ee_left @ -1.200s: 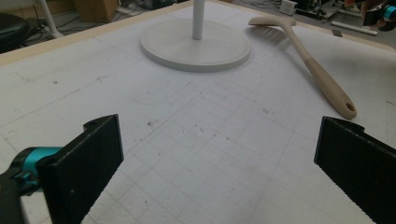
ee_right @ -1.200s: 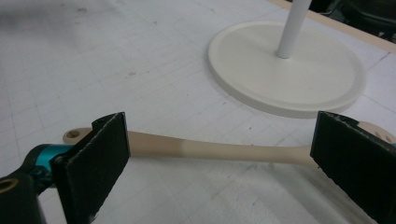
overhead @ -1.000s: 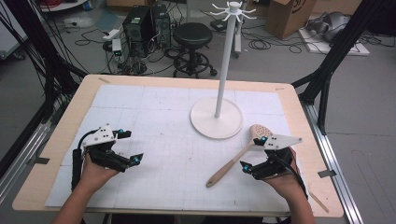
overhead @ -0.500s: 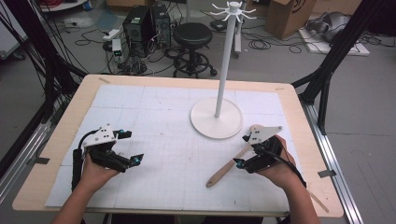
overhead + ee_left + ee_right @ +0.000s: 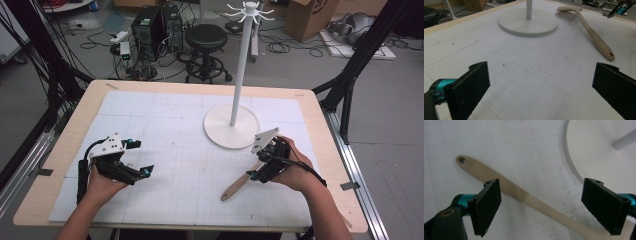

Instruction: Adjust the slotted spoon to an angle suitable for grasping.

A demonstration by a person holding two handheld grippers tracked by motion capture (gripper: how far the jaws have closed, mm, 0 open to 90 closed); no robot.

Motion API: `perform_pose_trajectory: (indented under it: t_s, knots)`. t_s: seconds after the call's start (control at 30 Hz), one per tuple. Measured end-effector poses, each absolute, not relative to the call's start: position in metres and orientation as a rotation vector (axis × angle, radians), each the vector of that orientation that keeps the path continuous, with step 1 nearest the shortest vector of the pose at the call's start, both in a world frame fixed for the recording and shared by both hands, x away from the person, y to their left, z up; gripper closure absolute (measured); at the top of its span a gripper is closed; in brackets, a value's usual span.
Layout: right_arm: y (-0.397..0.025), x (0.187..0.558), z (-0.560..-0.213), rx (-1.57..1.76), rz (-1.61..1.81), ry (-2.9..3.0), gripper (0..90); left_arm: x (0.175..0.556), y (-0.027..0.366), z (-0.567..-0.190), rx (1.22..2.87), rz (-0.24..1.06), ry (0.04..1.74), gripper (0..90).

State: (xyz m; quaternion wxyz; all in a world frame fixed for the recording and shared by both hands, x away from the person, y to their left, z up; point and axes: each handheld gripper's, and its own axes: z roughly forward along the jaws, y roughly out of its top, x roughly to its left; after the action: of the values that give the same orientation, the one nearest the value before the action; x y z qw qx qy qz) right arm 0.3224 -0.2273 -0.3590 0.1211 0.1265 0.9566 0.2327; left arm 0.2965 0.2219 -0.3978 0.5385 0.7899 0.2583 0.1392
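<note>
Right now the wooden spatula (image 5: 241, 182) lies flat on the worktop (image 5: 165, 120) at the near right, just beside the round base of the white stand (image 5: 231, 126). Its long axis runs on a diagonal: the handle end with the hanging hole points near and left, and the slotted head lies far and right, close to the rim of the base. The right hand-held gripper (image 5: 260, 170) hangs directly over the middle of the handle, jaws spread wide with one on either side of it and not touching it; in the right gripper view the handle (image 5: 524, 195) crosses the gap between them at a slant, so the grasp would likely be taken across the shaft. The left hand-held gripper (image 5: 136, 157) rests well apart at the near left, also wide open and holding nothing, so the right hand is plainly the nearer one. From above, the spatula's head is hidden under the right hand and its grey plate; the left gripper view shows that head (image 5: 569, 12) beside the base.
</note>
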Motion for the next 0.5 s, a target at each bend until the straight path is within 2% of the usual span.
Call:
perform_pose_trajectory:
  t_s: [0.27,0.5]
  knots:
    - [-0.218,0.328,-0.36,0.34,0.615,2.842,15.5,0.297,0.221,-0.399,1.886,0.331,0.614,1.8]
    - [-0.213,0.333,-0.379,0.327,0.534,2.913,15.6,0.297,0.22,-0.399,1.892,0.335,0.613,1.7]
